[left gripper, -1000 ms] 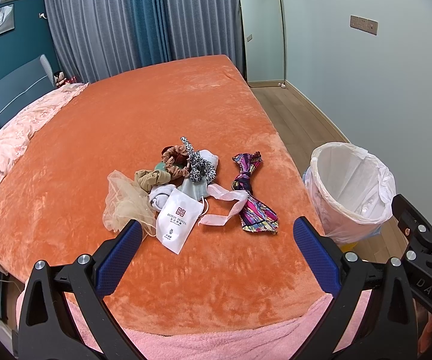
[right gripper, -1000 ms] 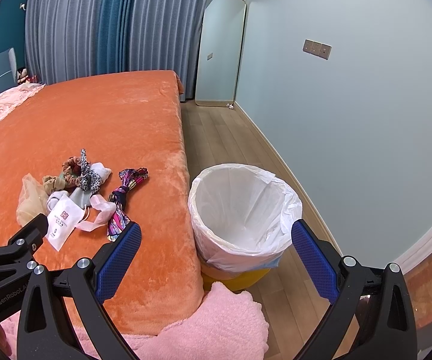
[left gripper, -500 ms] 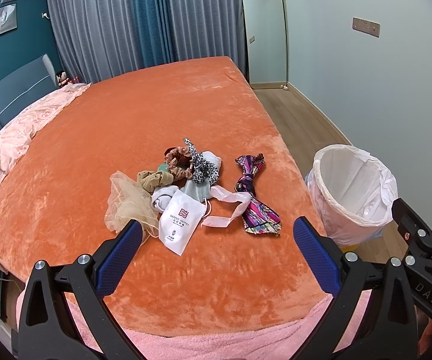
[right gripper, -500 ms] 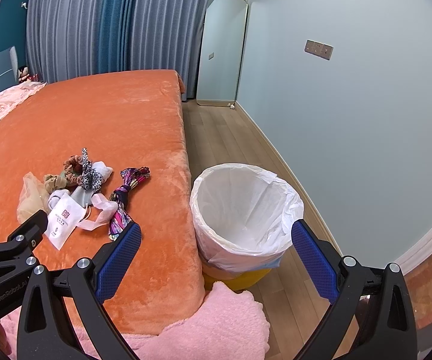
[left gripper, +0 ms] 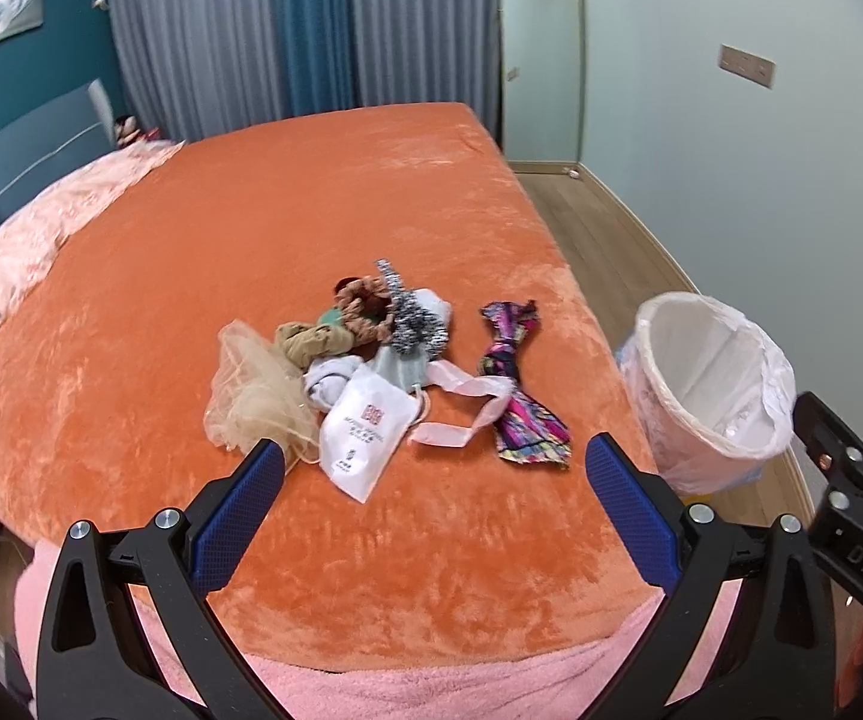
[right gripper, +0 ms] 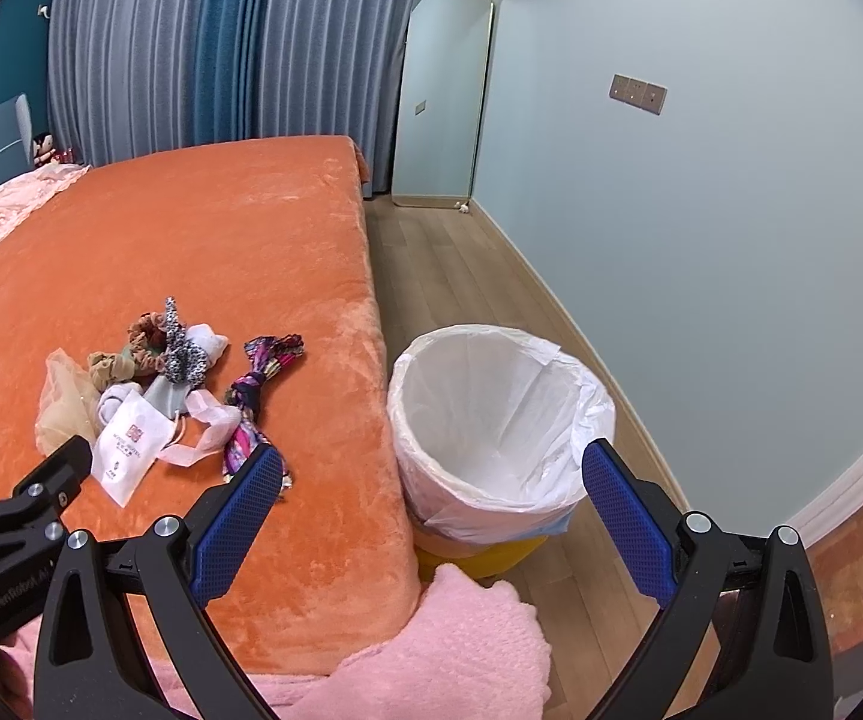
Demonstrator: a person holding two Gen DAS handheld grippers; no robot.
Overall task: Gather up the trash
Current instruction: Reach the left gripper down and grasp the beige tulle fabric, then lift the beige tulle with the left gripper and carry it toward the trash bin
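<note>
Both grippers gape wide, empty — trash pile (left gripper: 383,372) lies ahead of left gripper (left gripper: 428,483), nearer than right gripper (right gripper: 431,483); bin (right gripper: 407,384) stands right.

This is a home bedroom. A wide bed (left gripper: 323,192) is taking up most of the room, wearing an orange plush cover, with a padded blue headboard (left gripper: 17,162) standing at its far end and a pink quilt (left gripper: 41,228) lying beside it. Grey and blue curtains (right gripper: 203,54) are hanging floor-length along the back wall. A tall mirror (right gripper: 440,96) is leaning in the corner, wood flooring (right gripper: 461,264) is running beside the bed, and a lined bin (right gripper: 500,420) is sitting there.
</note>
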